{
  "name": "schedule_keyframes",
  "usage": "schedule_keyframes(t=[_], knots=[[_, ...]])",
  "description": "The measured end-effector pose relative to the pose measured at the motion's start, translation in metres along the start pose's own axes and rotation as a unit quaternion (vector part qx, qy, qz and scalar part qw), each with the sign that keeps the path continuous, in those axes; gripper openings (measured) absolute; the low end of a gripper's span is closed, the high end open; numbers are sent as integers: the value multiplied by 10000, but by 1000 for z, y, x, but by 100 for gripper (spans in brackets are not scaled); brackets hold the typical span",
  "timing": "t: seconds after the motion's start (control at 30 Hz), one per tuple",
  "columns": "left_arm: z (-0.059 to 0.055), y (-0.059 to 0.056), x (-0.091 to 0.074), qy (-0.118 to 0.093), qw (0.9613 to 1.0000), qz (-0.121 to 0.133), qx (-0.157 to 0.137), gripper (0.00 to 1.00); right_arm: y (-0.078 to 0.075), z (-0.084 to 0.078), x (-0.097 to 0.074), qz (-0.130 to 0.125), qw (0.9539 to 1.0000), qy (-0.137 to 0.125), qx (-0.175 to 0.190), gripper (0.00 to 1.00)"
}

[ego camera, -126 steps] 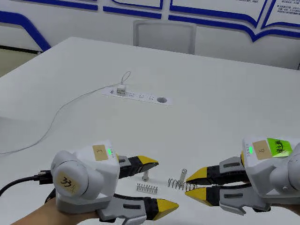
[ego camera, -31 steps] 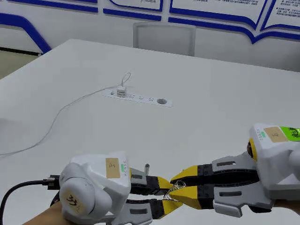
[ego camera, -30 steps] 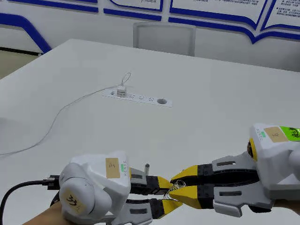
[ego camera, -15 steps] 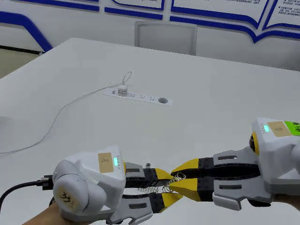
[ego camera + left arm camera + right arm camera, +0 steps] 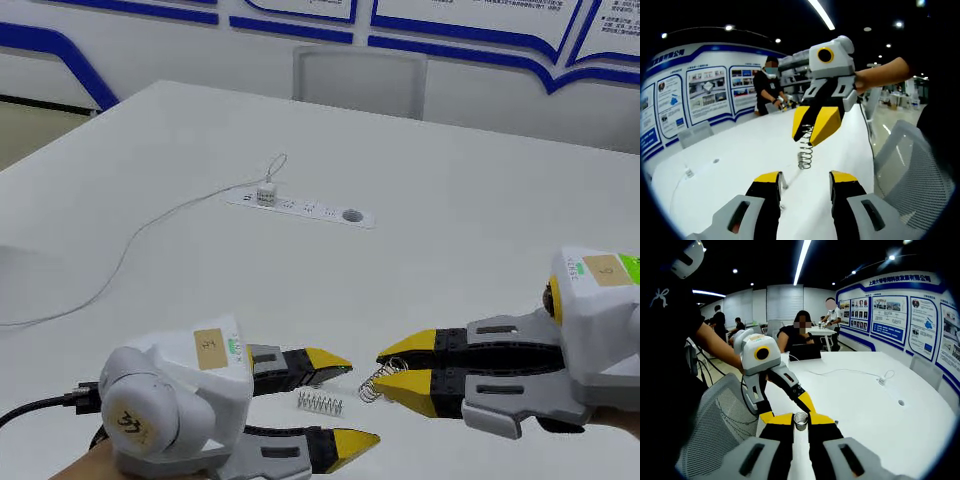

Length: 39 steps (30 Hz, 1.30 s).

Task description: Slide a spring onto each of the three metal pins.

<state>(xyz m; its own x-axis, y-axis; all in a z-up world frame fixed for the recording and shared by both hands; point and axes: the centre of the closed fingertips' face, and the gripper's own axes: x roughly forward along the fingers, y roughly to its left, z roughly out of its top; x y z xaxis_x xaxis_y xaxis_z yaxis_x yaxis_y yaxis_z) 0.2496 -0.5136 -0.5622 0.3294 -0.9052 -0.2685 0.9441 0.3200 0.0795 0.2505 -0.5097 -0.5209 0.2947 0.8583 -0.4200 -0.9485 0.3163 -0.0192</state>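
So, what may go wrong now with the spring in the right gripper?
The right gripper pinches the spring by one end, so it may slip out or bend. The left gripper is open and holds nothing, so it gives no support yet. Its lower jaw may knock the loose spring lying on the table.

The thin silver wire spring (image 5: 375, 380) has one end tucked between the yellow tips of the right gripper (image 5: 382, 370), so that end cannot be seen. In the right gripper view you look straight at its round end, and its length is hidden. The left gripper (image 5: 364, 398) has its white body cut off by the bottom edge of the head view. The right gripper's body runs off the right edge.

At the far edge of the white table (image 5: 470, 250), the table hides the lower part of the grey chair (image 5: 358, 80). The thin white cable (image 5: 119, 264) runs off the left edge. The white wall boards (image 5: 470, 12) are cut by the top edge. In the left gripper view, a small thin thing (image 5: 783, 184) beside that gripper's jaw is too small to tell.
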Motion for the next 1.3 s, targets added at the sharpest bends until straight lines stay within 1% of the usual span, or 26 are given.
schedule_keyframes(t=[0.07,0.13,0.2,0.3,0.33,0.37,0.4,0.43,0.47,0.53,0.67,0.83,0.93,1.0,1.03,1.13,1.17,1.3], knots=[[-2,2,-3,14,10000,58,-49,44,-1,-1,0,-30,10000,1,21,11],[-6,1,-6,69,9999,31,-107,45,-3,-3,-1,-93,10000,8,18,11],[-9,1,-9,88,9999,55,-102,47,-5,-5,-1,-122,9999,22,47,11],[-13,5,-16,109,9996,200,-154,52,-9,-9,-2,-183,9998,64,97,11],[-15,8,-19,102,9993,295,-194,54,-10,-10,-3,-211,9997,71,98,11],[-16,9,-21,94,9991,331,-241,57,-12,-11,-3,-243,9996,73,107,11],[-17,9,-24,51,9988,346,-355,60,-14,-12,-4,-278,9995,75,146,11],[-17,11,-26,34,9985,377,-385,63,-16,-13,-4,-296,9994,80,169,11],[-19,13,-29,36,9983,453,-373,66,-18,-14,-5,-321,9993,85,188,11],[-20,17,-33,61,9978,540,-391,69,-19,-17,-5,-361,9991,102,216,11],[-19,26,-41,-30,9956,791,-503,76,-24,-22,-6,-435,9985,138,287,11],[-20,33,-50,-85,9936,981,-549,84,-32,-27,-10,-588,9975,185,344,11],[-21,36,-54,-80,9925,1079,-573,88,-38,-29,-13,-692,9966,197,402,11],[-22,38,-57,-113,9914,1143,-621,91,-44,-31,-15,-790,9957,213,441,11],[-21,39,-58,-139,9908,1185,-646,93,-46,-31,-16,-813,9954,223,456,11],[-22,44,-60,-186,9878,1370,-721,97,-54,-34,-18,-1000,9932,271,532,11],[-22,45,-61,-206,9871,1398,-756,99,-56,-34,-18,-1017,9928,268,566,11],[-22,50,-63,-286,9835,1557,-874,99,-64,-39,-19,-1172,9905,348,626,11]])
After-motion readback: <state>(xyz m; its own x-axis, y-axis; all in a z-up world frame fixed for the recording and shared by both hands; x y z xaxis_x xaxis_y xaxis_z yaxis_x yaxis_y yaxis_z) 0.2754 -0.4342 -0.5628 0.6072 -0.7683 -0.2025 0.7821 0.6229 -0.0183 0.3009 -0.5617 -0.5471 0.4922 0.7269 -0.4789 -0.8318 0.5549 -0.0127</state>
